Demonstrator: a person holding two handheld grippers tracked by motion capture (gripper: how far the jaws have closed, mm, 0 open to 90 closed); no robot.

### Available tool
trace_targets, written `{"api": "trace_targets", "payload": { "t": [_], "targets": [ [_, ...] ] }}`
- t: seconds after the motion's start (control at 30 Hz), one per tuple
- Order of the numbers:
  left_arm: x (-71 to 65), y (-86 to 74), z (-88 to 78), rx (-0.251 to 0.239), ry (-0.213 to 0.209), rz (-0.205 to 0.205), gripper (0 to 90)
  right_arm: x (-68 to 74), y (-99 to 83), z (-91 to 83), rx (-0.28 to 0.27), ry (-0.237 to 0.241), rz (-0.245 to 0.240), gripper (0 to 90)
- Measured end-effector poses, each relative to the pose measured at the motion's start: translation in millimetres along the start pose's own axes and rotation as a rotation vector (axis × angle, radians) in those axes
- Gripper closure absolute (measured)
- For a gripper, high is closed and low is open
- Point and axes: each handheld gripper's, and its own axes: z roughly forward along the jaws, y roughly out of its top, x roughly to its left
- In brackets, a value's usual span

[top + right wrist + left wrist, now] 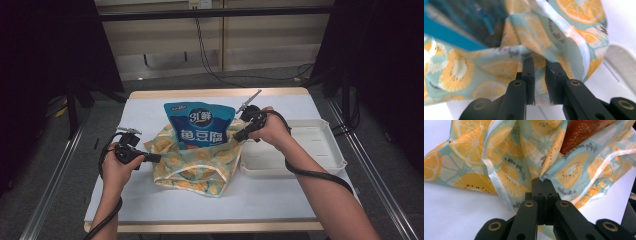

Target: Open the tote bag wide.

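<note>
Table (150, 200) with a pale cover. A fruit-print bag (200, 162) lies at its middle, mouth turned away from the person. A blue pouch (199, 125) stands half inside the bag, its top sticking out beyond the mouth. A white tray (320, 150) sits just beside the bag on its right, touching or nearly so.

Left gripper (150, 158) comes at the bag from its left edge. In the left gripper view the jaws are pressed together on a fold of the bag (506, 157); fabric fans out above the tips. A reddish packet (584, 132) shows inside the bag, upper right of that view.

Right gripper (239, 136) is at the bag's right corner, next to the pouch. In the right gripper view a narrow gap stands between the jaws, with bag fabric (499, 67) in that gap; whether the pads (530, 72) truly pinch it I cannot tell. The pouch (456, 22) is blurred at upper left, the tray (619, 72) to the right.
</note>
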Motion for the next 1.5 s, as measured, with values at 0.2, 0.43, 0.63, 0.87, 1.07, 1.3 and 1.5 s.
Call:
{"api": "trace_targets", "payload": {
  "t": [0.2, 0.43, 0.63, 0.87, 1.07, 1.3, 1.5],
  "targets": [
    [-4.5, 2.3, -4.3, -0.015, 0.003, 0.022, 90.0, -2.3, 3.1, 1.6, -0.015, 0.009, 0.021, 73.6],
    [-10.2, 3.4, -9.8, -0.036, -0.004, 0.024, 85.6, 3.4, 6.5, -2.7, -0.009, 0.028, -0.005, 64.1],
    [-15.2, 5.9, -17.4, -0.044, 0.014, 0.028, 66.7, 7.0, 10.3, -15.1, 0.004, 0.03, -0.008, 55.5],
    [-22.5, 13.6, -19.6, -0.052, 0.073, 0.05, 34.2, 17.8, 19.0, -28.1, 0.012, 0.042, -0.018, 42.6],
    [-32.1, 17.2, -21.1, -0.045, 0.118, 0.068, 15.1, 26.6, 25.2, -42.1, -0.011, 0.044, -0.028, 36.9],
    [-36.3, 14.4, -28.6, -0.059, 0.125, 0.107, 4.0, 34.5, 34.4, -57.2, -0.01, 0.038, -0.044, 35.5],
    [-30.3, 11.9, -29.4, -0.055, 0.132, 0.087, 3.9, 37.6, 41.9, -64.1, 0.012, 0.029, -0.066, 35.0]
  ]
}}
